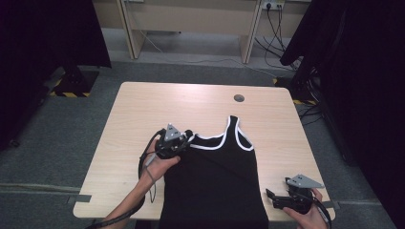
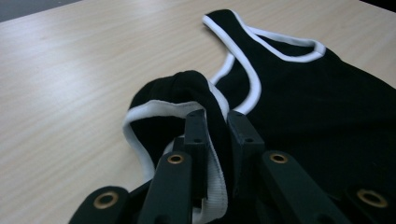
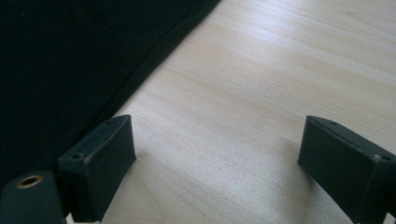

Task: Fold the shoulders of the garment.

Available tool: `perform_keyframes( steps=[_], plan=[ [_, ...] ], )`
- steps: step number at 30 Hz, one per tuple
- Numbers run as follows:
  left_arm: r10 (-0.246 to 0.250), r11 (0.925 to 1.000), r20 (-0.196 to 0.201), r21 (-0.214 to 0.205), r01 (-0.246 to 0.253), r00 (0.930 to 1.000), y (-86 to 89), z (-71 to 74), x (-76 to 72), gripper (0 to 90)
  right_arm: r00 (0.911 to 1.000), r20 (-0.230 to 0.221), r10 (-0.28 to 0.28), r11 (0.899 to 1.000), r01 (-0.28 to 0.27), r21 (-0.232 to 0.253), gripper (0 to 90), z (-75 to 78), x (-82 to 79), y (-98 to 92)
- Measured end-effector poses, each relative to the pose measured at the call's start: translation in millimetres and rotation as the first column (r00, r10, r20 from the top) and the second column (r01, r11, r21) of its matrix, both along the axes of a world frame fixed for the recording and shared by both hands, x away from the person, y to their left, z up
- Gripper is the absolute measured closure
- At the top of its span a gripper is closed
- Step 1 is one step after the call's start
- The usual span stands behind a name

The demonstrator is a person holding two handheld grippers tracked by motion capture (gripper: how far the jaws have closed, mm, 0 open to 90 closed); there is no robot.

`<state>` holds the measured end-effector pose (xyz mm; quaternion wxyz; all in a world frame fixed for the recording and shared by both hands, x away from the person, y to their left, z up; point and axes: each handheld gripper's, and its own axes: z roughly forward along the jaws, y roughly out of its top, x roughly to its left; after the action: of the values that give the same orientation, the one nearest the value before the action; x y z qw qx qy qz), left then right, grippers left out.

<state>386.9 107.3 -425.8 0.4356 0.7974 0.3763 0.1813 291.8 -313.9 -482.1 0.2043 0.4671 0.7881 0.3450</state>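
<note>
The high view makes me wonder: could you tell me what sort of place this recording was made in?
Probably a lab or recording workspace, not a home: a plain wooden table on grey carpet, dark curtains at both sides, and cables running to wall sockets behind.

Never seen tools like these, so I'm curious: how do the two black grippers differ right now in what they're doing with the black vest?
The left gripper has its jaws shut on the tank top's white-trimmed strap, bunching it up; the right gripper has its jaws wide open with bare table between them. The left works at the top's shoulder end, the right sits near the table's front edge beside the top's side. Both are black, hand-held, with a grey plate.
</note>
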Motion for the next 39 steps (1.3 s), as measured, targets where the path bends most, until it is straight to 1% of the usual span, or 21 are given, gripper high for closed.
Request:
perform_keyframes(
  steps=[2,4,5,10,11,12,14,16,17,19,20,22,24,28,30,32,33,34,35,37,39],
  plan=[
    [-0.006,1.0,0.002,-0.001,0.006,1.0,-0.2,-1.6,-5.8,79.3,1.0,0.001,0.0,1.0,0.0,0.0,11.3,-0.1,-0.1,0.0],
    [-0.014,0.9998,0.007,-0.016,0.014,0.9999,0.5,-7.4,-21.3,79.2,1.0,0.0,-0.001,1.0,0.001,0.0,11.3,0.0,0.0,0.3],
    [-0.014,0.9998,0.007,-0.016,0.014,0.9999,0.5,-7.4,-21.3,79.1,1.0,0.0,-0.001,1.0,0.001,0.0,11.3,0.0,0.0,0.3],
    [-0.028,0.9989,-0.009,-0.039,0.027,0.9996,5.1,-21.6,-43.8,77.3,1.0,0.001,-0.001,1.0,0.001,-0.001,11.3,0.0,0.0,0.5],
    [-0.028,0.9989,-0.009,-0.039,0.027,0.9996,5.1,-21.6,-43.8,77.0,1.0,0.001,-0.001,1.0,0.001,-0.001,11.3,0.0,0.0,0.5],
    [-0.037,0.9986,-0.018,-0.039,0.036,0.9992,5.7,-25.4,-50.1,75.8,1.0,0.0,-0.001,1.0,0.001,0.0,11.3,0.0,0.0,0.8],
    [-0.037,0.9984,-0.019,-0.043,0.036,0.9991,5.8,-27.0,-52.9,74.8,1.0,0.0,-0.002,1.0,0.002,0.001,11.3,-0.1,-0.1,0.8],
    [-0.045,0.9986,-0.015,-0.03,0.044,0.9989,6.0,-29.7,-59.5,68.4,1.0,0.0,-0.002,1.0,0.002,0.0,11.3,0.0,0.0,1.0],
    [-0.045,0.9986,-0.015,-0.03,0.044,0.9989,6.0,-29.7,-59.5,63.2,1.0,0.0,-0.002,1.0,0.002,0.0,11.3,0.0,0.0,1.0],
    [-0.037,0.9993,0.016,-0.005,0.038,0.9992,4.1,-26.4,-64.2,55.4,1.0,0.0,-0.001,1.0,0.001,0.0,11.3,0.0,0.0,1.1],
    [-0.037,0.9993,0.016,-0.005,0.038,0.9992,4.1,-26.4,-64.2,51.7,1.0,0.0,-0.001,1.0,0.001,0.0,11.3,0.0,0.0,1.1],
    [-0.043,0.999,0.018,-0.012,0.043,0.9989,1.0,-23.2,-64.4,48.3,1.0,0.0,-0.002,1.0,0.002,0.001,11.2,-0.1,0.0,1.4],
    [-0.041,0.9991,0.022,-0.001,0.041,0.9989,-4.7,-22.2,-62.4,46.7,1.0,0.0,-0.001,1.0,0.001,0.001,11.2,-0.1,0.0,1.5],
    [-0.048,0.9987,-0.018,0.015,0.049,0.9987,-17.8,-29.2,-53.0,41.7,1.0,0.001,-0.001,1.0,0.001,0.001,11.2,-0.1,0.0,1.5],
    [-0.04,0.9986,-0.024,0.035,0.041,0.9989,-20.8,-34.7,-47.7,42.3,1.0,0.001,0.001,1.0,-0.001,0.001,11.2,-0.2,-0.1,1.4],
    [-0.035,0.9988,-0.028,0.034,0.036,0.999,-19.3,-42.7,-41.4,55.1,1.0,0.001,0.002,1.0,-0.002,0.001,11.2,-0.2,-0.1,1.3],
    [-0.035,0.9988,-0.028,0.034,0.036,0.999,-19.3,-42.7,-41.4,64.8,1.0,0.001,0.002,1.0,-0.002,0.001,11.2,-0.2,-0.1,1.3],
    [-0.037,0.9989,-0.029,0.027,0.037,0.9989,-18.3,-44.5,-40.8,64.8,1.0,0.0,0.003,1.0,-0.003,0.001,11.2,-0.1,0.0,1.3],
    [-0.04,0.9989,-0.028,0.024,0.04,0.9988,-17.0,-45.5,-40.9,76.6,1.0,0.0,0.002,1.0,-0.002,0.001,11.2,-0.1,-0.1,1.3],
    [-0.039,0.999,-0.016,0.023,0.039,0.9991,-13.4,-44.2,-43.3,83.8,1.0,0.0,0.003,1.0,-0.003,0.001,11.2,-0.1,0.0,1.3],
    [-0.043,0.999,-0.001,0.015,0.043,0.9991,-8.6,-39.3,-47.8,86.4,1.0,0.0,0.002,1.0,-0.002,0.0,11.2,-0.1,0.1,1.5]
  ],
)
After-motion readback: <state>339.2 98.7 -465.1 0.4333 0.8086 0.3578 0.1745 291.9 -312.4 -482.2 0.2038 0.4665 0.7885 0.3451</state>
